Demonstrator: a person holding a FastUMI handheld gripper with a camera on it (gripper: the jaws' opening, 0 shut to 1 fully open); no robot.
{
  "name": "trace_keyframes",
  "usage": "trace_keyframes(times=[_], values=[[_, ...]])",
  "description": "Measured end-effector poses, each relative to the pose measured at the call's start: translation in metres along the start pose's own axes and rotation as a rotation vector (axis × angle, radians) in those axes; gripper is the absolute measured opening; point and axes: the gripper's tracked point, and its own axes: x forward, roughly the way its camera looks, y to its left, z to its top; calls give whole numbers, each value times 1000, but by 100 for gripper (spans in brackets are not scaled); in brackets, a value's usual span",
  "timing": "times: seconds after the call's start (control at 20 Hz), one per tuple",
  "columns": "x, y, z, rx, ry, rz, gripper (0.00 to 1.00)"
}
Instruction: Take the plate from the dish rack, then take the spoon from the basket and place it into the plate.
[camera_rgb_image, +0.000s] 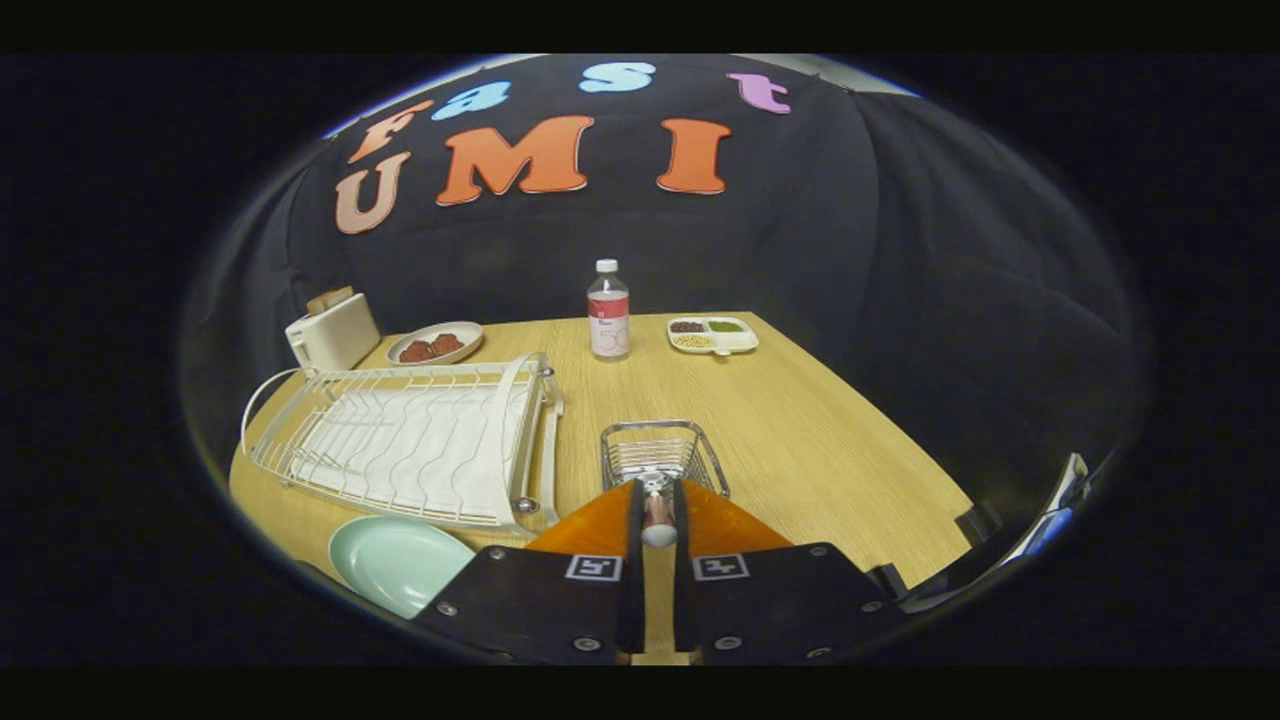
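- The hand-held gripper (657, 515) grips a slim metal-handled spoon (657, 518), just before the small wire basket (662, 452).
- The pale green round plate (395, 562) lies on the wooden bench (800, 430), beside the white wire dish rack (405, 440).

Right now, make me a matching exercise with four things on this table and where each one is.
Things:
1. spoon
2. plate
3. bottle
4. toaster

Places:
A. at the table's far side, between the dish of red food and the divided tray
B. clamped between the fingers of the gripper, over the basket
C. on the table just in front of the dish rack
D. behind the rack's far corner

Pairs: 1-B, 2-C, 3-A, 4-D
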Motion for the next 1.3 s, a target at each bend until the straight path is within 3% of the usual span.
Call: trace_keyframes(times=[0.3,0.75,1.15,1.3], values=[[-11,-2,11,6,-9,-10,6],[-55,-2,31,35,-63,-44,6],[-104,18,49,48,-137,-78,6],[-128,38,50,85,-158,-51,6]])
